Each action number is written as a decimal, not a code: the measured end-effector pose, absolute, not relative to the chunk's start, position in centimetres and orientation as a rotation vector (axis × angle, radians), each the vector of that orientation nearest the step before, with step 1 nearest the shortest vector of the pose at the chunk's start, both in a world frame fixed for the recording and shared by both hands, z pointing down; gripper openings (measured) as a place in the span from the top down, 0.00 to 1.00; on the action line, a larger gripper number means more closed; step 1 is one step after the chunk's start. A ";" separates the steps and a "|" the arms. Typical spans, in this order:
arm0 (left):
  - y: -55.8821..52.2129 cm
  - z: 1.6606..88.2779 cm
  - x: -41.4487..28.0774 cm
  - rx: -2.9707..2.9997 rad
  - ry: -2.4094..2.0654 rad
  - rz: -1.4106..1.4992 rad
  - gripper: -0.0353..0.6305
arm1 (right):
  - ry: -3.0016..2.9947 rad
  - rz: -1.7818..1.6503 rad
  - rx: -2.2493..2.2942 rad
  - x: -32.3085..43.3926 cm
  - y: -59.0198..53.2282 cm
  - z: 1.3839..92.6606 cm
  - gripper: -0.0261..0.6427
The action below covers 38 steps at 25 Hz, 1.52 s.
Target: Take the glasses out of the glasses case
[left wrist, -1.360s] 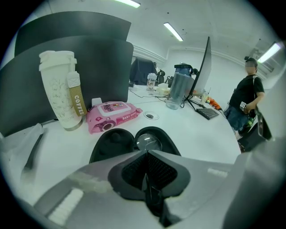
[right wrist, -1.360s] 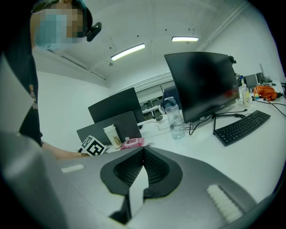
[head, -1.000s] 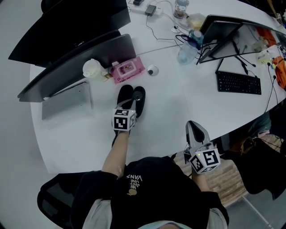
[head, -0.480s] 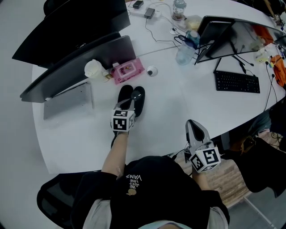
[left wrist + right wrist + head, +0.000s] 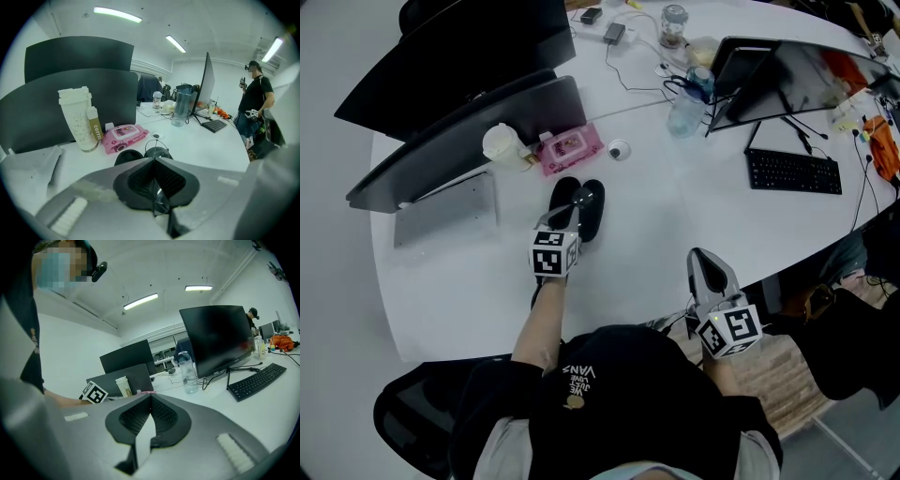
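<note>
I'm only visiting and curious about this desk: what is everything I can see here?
table: one, white, under everything
monitors: three, black, two far left, one far right
cup: one, white, by the left monitors
wipes pack: one, pink, beside the cup
case: one, black, open, centre
glasses: one pair, thin-rimmed, between the left gripper's jaws
bottle: one, clear, by the right monitor
keyboard: one, black, right
bystander: one, black shirt, standing beyond the table
left gripper: grey, shut on the glasses, at the case
right gripper: grey, shut, empty, near table edge
</note>
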State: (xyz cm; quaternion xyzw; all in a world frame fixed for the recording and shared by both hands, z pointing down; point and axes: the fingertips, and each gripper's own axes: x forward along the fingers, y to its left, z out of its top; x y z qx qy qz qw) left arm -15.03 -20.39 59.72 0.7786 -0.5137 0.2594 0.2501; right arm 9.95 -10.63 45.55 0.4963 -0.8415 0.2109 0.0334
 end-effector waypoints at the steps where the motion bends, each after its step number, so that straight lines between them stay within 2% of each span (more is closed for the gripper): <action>1: -20.3 59.4 -15.1 2.124 -1.403 0.699 0.94 | -2.595 0.642 1.525 9.9 -10.5 45.5 0.96; 38: -12.1 49.1 -16.1 2.236 -1.593 0.405 0.94 | -2.747 0.484 1.386 8.5 -6.4 41.6 0.96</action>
